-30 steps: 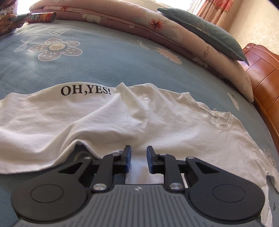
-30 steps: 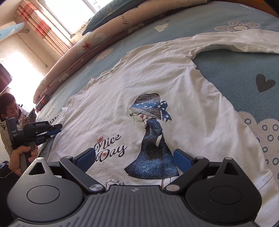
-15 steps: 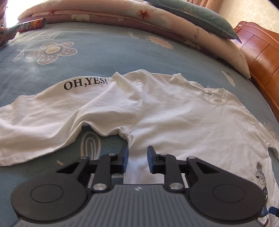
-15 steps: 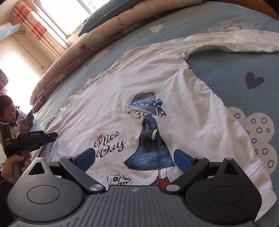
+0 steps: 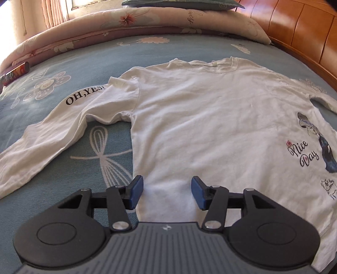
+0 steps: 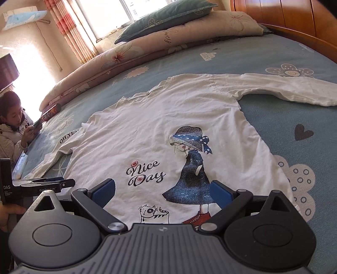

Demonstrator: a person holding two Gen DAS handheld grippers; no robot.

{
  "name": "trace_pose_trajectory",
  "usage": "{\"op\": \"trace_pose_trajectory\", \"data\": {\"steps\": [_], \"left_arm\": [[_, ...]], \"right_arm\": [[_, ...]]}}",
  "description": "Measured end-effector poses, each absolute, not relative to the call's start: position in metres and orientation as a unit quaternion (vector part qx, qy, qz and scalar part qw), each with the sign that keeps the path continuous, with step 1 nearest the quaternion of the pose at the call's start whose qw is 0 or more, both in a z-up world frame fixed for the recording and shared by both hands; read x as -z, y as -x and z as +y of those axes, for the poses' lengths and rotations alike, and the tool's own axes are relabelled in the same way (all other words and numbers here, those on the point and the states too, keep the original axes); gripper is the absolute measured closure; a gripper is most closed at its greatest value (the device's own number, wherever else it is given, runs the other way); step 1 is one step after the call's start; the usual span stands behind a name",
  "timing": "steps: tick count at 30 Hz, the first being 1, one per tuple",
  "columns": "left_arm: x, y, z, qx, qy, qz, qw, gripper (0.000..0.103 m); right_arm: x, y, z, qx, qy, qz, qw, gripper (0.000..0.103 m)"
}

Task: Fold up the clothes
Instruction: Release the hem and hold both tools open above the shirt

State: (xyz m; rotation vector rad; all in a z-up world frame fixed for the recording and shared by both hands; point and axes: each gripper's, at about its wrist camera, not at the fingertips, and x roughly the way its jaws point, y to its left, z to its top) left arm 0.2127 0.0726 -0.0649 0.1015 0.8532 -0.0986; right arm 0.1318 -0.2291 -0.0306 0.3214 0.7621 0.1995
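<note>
A white long-sleeved shirt [image 5: 200, 118] lies front up and spread flat on the blue bedspread, with a girl print and "Nice Day" lettering [image 6: 145, 172]. Its sleeve marked "OH,YES!" [image 5: 63, 118] stretches out to the left; the other sleeve [image 6: 284, 88] reaches right. My left gripper [image 5: 167, 192] hovers open over the shirt's lower left side edge, nothing between its blue pads. My right gripper [image 6: 162, 192] is open wide above the hem, just below the print. From the right wrist view the left gripper [image 6: 42, 183] shows at the left, held by a hand.
A rolled floral quilt [image 5: 137, 27] and a dark pillow [image 6: 164, 19] line the far side of the bed. A wooden headboard [image 5: 299, 27] stands at the right. A snack can [image 5: 15, 72] lies at the far left, and a seated person [image 6: 14, 130] is beside the bed.
The left gripper has opened wider and swung right along the shirt, from the sleeve and armpit to the lower side edge. The right gripper drew back slightly toward the hem, still open.
</note>
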Motion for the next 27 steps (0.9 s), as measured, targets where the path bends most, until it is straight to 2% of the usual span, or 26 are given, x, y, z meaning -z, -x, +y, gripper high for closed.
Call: {"op": "trace_pose_trajectory", "data": {"steps": [2,5,10,15,21,27], "left_arm": [[0.052,-0.199,0.071,0.053,-0.049,0.394,0.916,0.05],[0.044,-0.181,0.058,0.108,-0.039,0.366,0.924,0.038],[0.073,-0.158,0.032,0.141,-0.049,0.38,0.913,0.036],[0.088,-0.122,0.027,0.11,-0.044,0.363,0.924,0.025],[0.086,-0.091,0.025,0.095,-0.041,0.374,0.922,0.023],[0.078,-0.07,0.014,0.108,-0.073,0.372,0.919,0.022]], "right_arm": [[0.027,-0.13,-0.217,-0.102,-0.112,0.362,0.92,0.004],[0.035,-0.135,-0.193,-0.115,-0.04,0.352,0.928,0.003],[0.078,-0.146,-0.162,-0.111,0.032,0.379,0.918,0.002],[0.09,-0.136,-0.161,-0.111,0.034,0.349,0.93,0.0],[0.1,-0.126,-0.161,-0.11,0.038,0.321,0.94,0.0],[0.082,-0.095,-0.182,-0.115,0.036,0.329,0.937,0.0]]}}
